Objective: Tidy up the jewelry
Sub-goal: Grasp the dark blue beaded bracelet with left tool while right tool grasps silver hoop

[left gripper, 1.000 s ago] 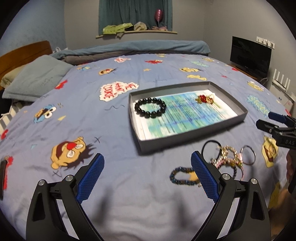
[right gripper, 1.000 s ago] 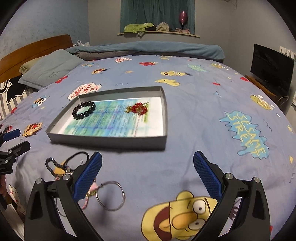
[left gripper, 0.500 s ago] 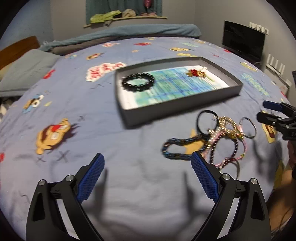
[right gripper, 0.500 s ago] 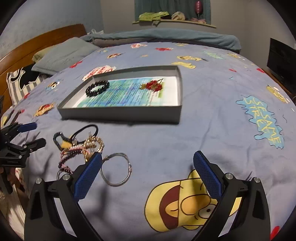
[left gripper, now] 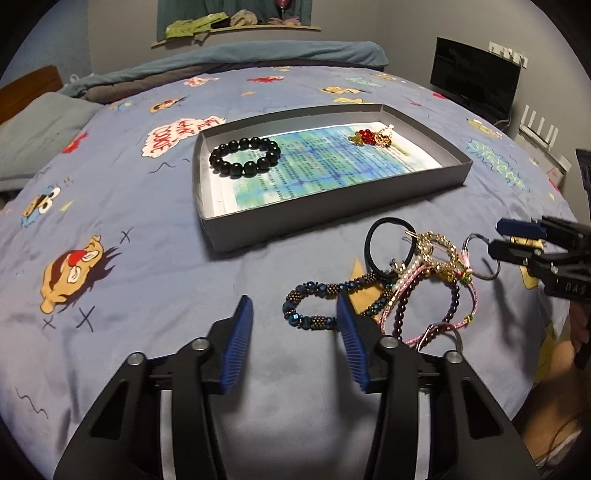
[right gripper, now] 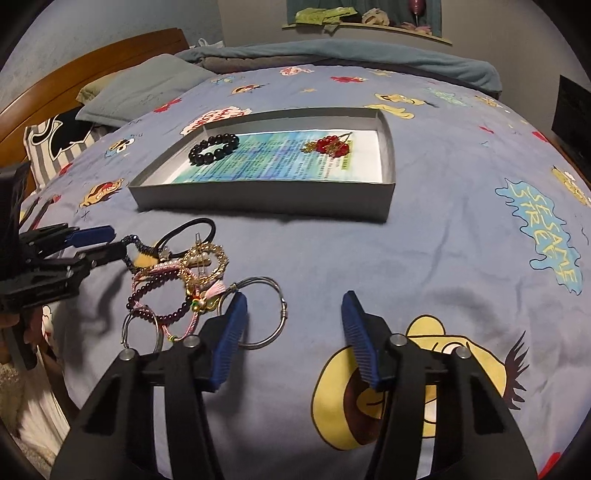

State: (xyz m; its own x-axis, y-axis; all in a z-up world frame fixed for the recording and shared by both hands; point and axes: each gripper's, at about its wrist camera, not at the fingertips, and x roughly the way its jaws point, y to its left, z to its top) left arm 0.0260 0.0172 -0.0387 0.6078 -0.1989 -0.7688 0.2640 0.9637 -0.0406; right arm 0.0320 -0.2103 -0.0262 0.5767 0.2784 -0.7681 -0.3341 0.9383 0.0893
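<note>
Grey cardboard tray [left gripper: 325,206] on the bed already held a black bead bracelet [left gripper: 244,157] and a red-and-gold piece [left gripper: 373,137], so I judged the sorting barely begun. Most jewelry lay just in front of it in a tangled pile [left gripper: 417,280]. Both the left gripper [left gripper: 293,325] and right gripper [right gripper: 291,319] were closing, fingers half-wide and gripping nothing.

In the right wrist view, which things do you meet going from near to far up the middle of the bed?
Right tool → grey tray's near wall → red bead jewelry in the tray → rolled blue blanket → shelf.
</note>
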